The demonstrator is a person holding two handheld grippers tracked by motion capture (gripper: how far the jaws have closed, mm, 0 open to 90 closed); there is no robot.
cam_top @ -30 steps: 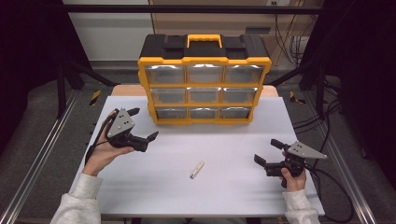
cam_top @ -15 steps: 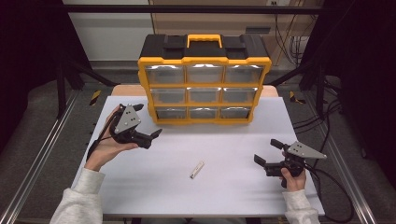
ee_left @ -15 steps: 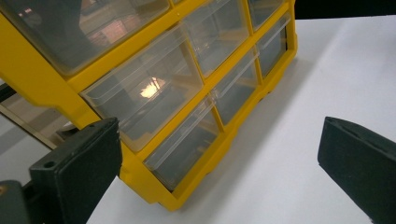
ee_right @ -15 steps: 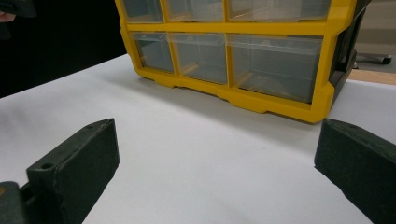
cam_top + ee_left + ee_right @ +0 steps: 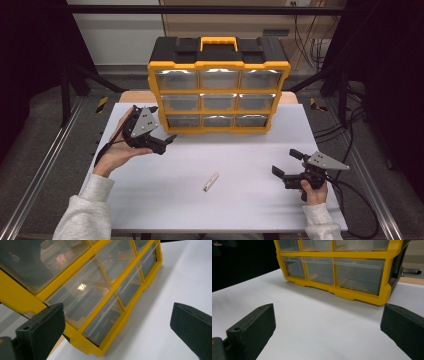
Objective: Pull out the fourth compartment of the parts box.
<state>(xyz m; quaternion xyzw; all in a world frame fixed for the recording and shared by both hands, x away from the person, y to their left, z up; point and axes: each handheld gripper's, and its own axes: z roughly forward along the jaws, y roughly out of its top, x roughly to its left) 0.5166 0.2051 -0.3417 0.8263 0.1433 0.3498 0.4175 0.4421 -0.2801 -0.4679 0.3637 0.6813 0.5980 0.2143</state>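
A yellow and black drawer organiser [image 5: 218, 85] with clear drawers stands at the back middle of the white table [image 5: 250, 210]. My left gripper [image 5: 161, 124] is held above the table right by the organiser's lower left corner, open and holding nothing. In the left gripper view the open gripper [image 5: 117, 315] looks at the bottom-row drawers [image 5: 103, 321] from close up, tilted. My right gripper [image 5: 286, 162] rests open near the front right, holding nothing. In the right gripper view the gripper [image 5: 328, 320] faces the organiser [image 5: 337, 267] across bare table. A small pale stick-shaped piece [image 5: 211, 181] lies between the two grippers.
Metal frame rails [image 5: 47, 165] run along both sides of the table. Cables [image 5: 357, 200] trail off the right gripper over the table's right edge. A dark floor and black frame posts surround the table.
My left gripper has moved right and up toward the organiser's lower left drawers. The right gripper and the small piece have stayed put.
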